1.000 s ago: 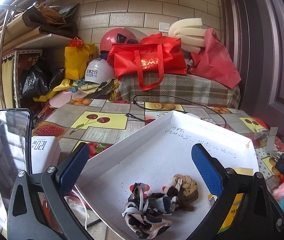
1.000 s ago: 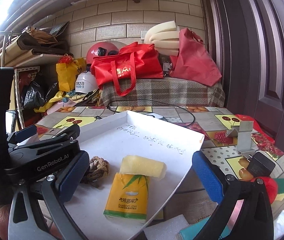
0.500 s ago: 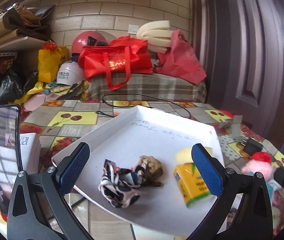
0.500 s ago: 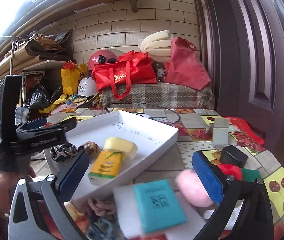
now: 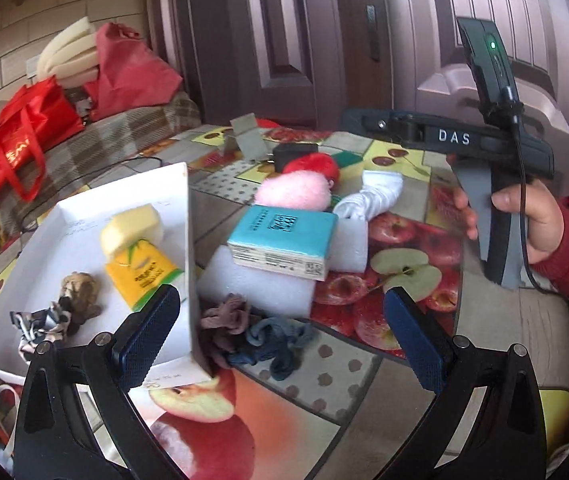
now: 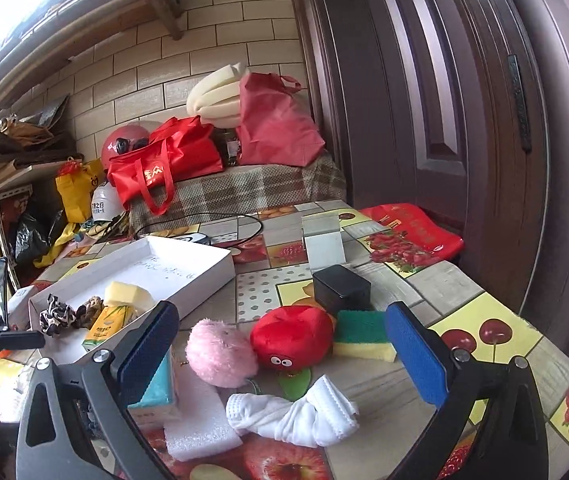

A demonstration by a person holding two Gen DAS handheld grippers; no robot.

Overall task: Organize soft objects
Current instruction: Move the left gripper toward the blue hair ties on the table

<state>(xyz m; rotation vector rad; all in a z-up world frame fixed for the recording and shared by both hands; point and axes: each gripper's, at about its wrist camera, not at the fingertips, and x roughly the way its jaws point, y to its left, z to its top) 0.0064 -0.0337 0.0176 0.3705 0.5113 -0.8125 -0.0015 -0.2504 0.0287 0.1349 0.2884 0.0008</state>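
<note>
both your grippers are wide open and hold nothing. your left gripper hangs over the tangled hair ties just beside the white tray. your right gripper hangs over the pink puff, red plush toy and white sock on the table.

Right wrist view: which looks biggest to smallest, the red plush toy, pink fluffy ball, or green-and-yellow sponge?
1. red plush toy
2. pink fluffy ball, close to it in size
3. green-and-yellow sponge, partly hidden by the gripper finger
</note>
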